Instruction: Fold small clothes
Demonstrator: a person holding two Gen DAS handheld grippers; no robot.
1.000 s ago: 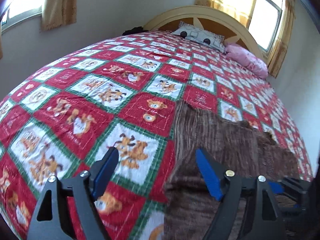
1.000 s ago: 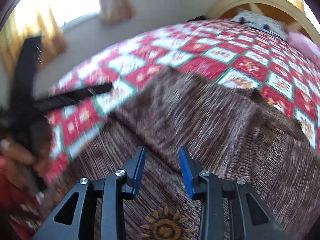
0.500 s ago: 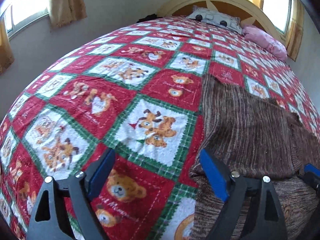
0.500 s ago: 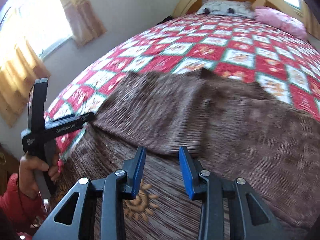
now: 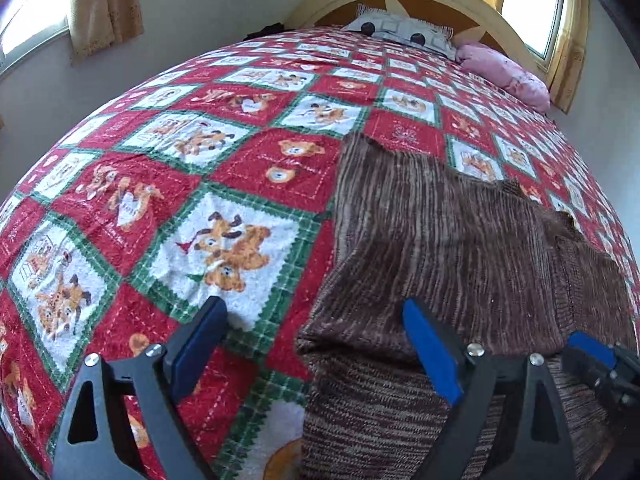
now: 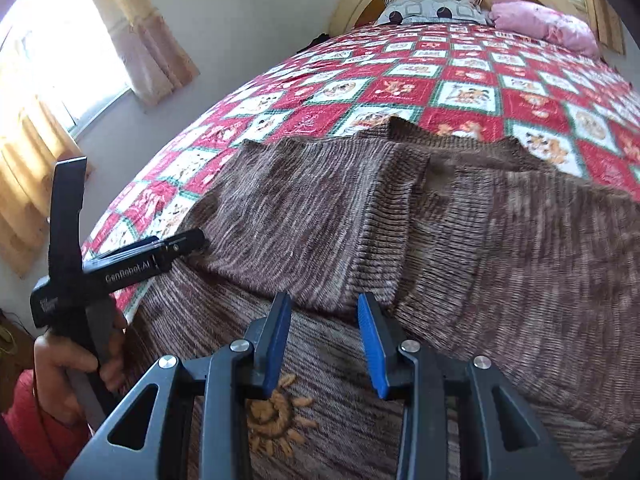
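Note:
A brown striped knit garment (image 5: pixel 440 240) lies on the bed, with a folded flap on top; it also shows in the right wrist view (image 6: pixel 460 232), with an orange sun emblem (image 6: pixel 276 416) near the front. My left gripper (image 5: pixel 316 344) is wide open and empty over the garment's left edge; it also shows in the right wrist view (image 6: pixel 188 242) at the garment's left corner. My right gripper (image 6: pixel 324 332) is open and empty, just above the flap's front edge. Its blue fingertip (image 5: pixel 588 346) shows in the left wrist view.
A red, white and green teddy-bear quilt (image 5: pixel 224 184) covers the bed. A patterned pillow (image 5: pixel 404 32) and a pink pillow (image 5: pixel 504 74) lie at the headboard. Curtained windows (image 6: pixel 52 92) flank the bed. A wall runs along the left.
Both grippers have pulled back and risen a little from the garment. The folded flap now lies flat on the garment. Both stay open.

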